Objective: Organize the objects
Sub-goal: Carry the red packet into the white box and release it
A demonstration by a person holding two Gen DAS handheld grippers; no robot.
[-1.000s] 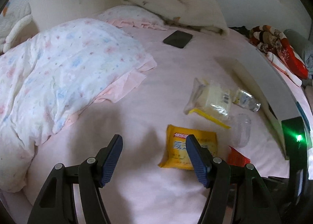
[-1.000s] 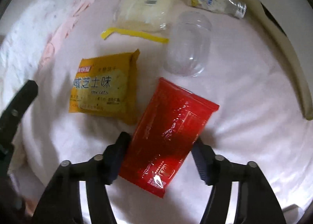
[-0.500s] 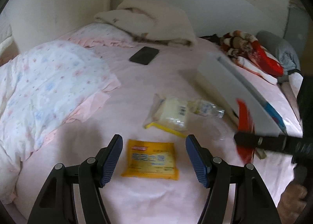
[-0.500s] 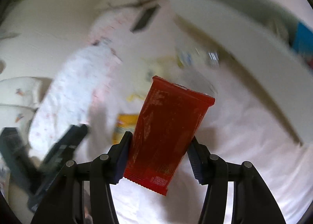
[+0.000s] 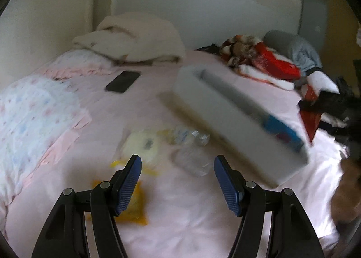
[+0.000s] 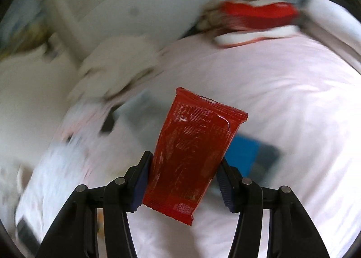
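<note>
My right gripper (image 6: 183, 180) is shut on a red snack packet (image 6: 194, 156) and holds it in the air above the pink bed; the packet also shows at the right of the left wrist view (image 5: 310, 120). My left gripper (image 5: 178, 181) is open and empty above the bed. Below it lie a yellow snack packet (image 5: 135, 203), a clear bag of pale food (image 5: 142, 147), a clear plastic cup (image 5: 191, 161) and a small water bottle (image 5: 191, 135). A long white box (image 5: 237, 122) with a blue item inside stands to the right.
A black phone (image 5: 123, 81) lies further back on the sheet. A floral quilt (image 5: 33, 118) covers the left side. A cream blanket (image 5: 135, 39) and a red patterned cloth pile (image 5: 259, 61) lie by the wall.
My right gripper has lifted the red packet off the bed and swung it right, toward the white box. My left gripper has moved up and right, still open.
</note>
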